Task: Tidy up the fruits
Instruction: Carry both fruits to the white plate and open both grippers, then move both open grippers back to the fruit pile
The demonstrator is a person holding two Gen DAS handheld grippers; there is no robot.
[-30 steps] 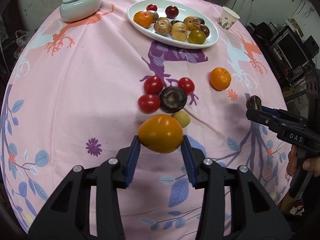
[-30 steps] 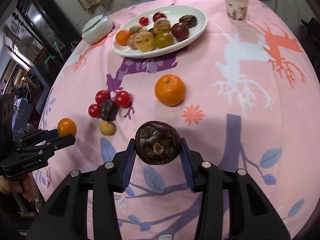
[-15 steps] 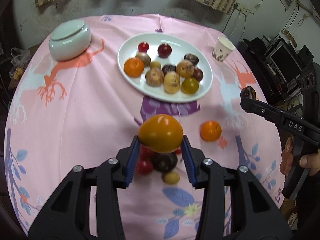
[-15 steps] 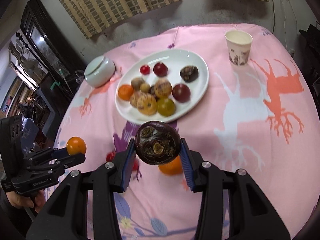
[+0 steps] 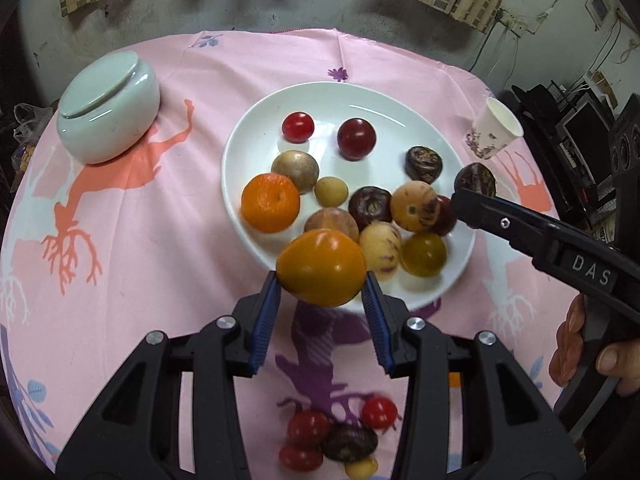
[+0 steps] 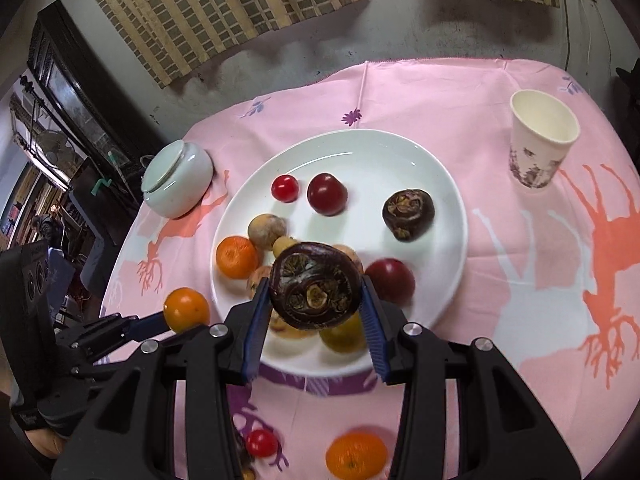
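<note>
My left gripper (image 5: 322, 294) is shut on an orange-yellow tomato (image 5: 320, 266), held in the air at the near rim of the white plate (image 5: 256, 132). My right gripper (image 6: 314, 306) is shut on a dark purple mangosteen (image 6: 314, 284), hovering over the near part of the same plate (image 6: 444, 184). Several fruits lie on the plate, among them a tangerine (image 5: 270, 202) and another mangosteen (image 6: 408, 214). In the left wrist view the right gripper (image 5: 476, 190) comes in from the right with its mangosteen (image 5: 476, 178). In the right wrist view the left gripper (image 6: 182, 316) shows at lower left with the tomato (image 6: 186, 309).
A pale green lidded jar (image 5: 106, 108) stands left of the plate and a paper cup (image 6: 542, 138) to its right. On the pink cloth near me lie cherry tomatoes (image 5: 380, 412), a dark fruit (image 5: 348, 444) and a loose tangerine (image 6: 356, 456). A hand (image 5: 576, 348) holds the right tool.
Both grippers have carried their fruits forward from the loose pile toward the plate. The plate now fills the middle of both views and the loose fruits lie below the fingers.
</note>
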